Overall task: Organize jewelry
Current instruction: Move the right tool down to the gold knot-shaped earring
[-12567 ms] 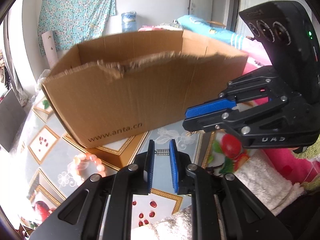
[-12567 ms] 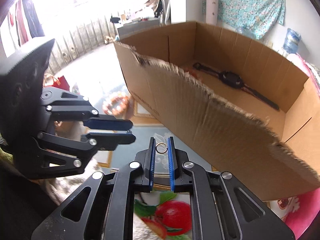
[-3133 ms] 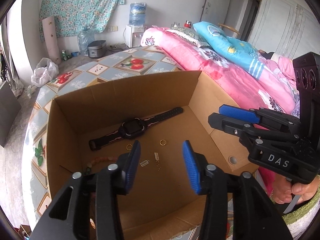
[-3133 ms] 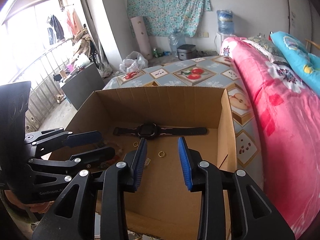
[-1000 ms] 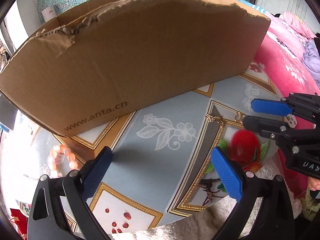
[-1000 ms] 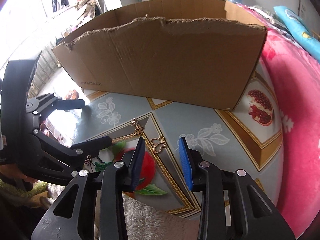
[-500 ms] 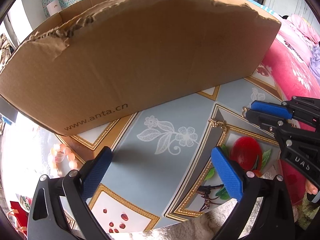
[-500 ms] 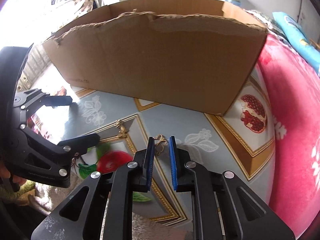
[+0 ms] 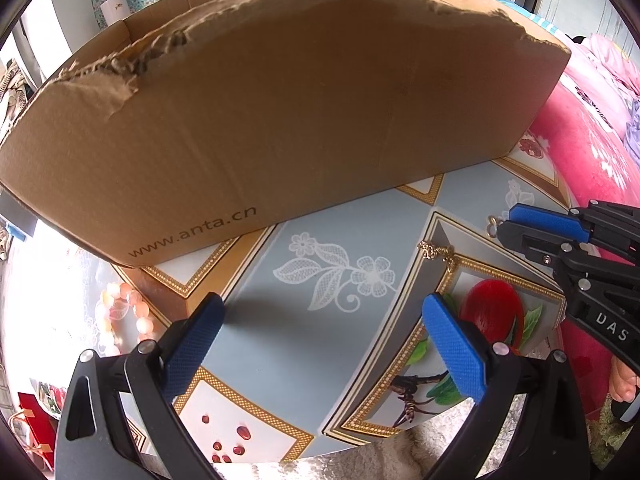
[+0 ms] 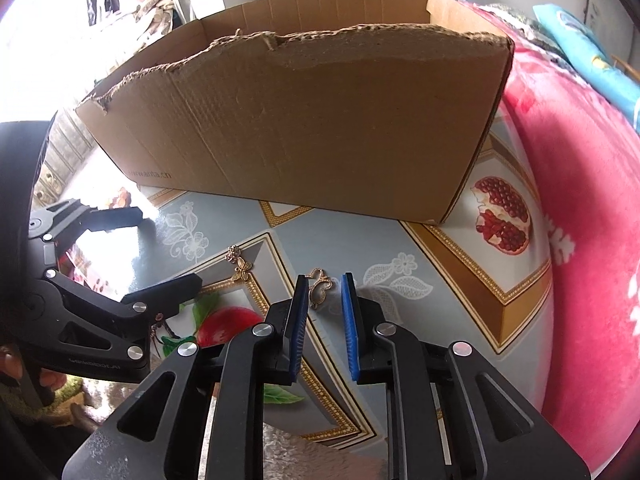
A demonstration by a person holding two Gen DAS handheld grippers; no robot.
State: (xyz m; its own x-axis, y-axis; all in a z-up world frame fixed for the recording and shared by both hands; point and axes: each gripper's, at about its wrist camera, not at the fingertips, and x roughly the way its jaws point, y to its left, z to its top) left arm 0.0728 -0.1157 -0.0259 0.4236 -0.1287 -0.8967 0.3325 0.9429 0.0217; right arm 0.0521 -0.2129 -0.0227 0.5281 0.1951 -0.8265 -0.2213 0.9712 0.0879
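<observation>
A gold openwork pendant (image 10: 320, 286) lies on the table right between the tips of my right gripper (image 10: 325, 290), whose jaws stand a little apart around it without gripping. Its tip shows past the right gripper's fingers in the left wrist view (image 9: 494, 225). A gold butterfly charm (image 10: 241, 266) lies to its left, also seen in the left wrist view (image 9: 438, 254). My left gripper (image 9: 320, 320) is wide open and empty above the table. A pink bead bracelet (image 9: 124, 312) lies at the left. The cardboard box (image 10: 320, 120) stands behind.
The patterned tablecloth (image 9: 340, 280) covers the table, whose front edge is near me. A pink blanket (image 10: 580, 240) lies at the right. The box's torn front wall (image 9: 280, 100) hides its inside.
My right gripper, shut around the pendant half a second ago, now stands with jaws slightly apart. The left gripper has stayed wide open and barely moved.
</observation>
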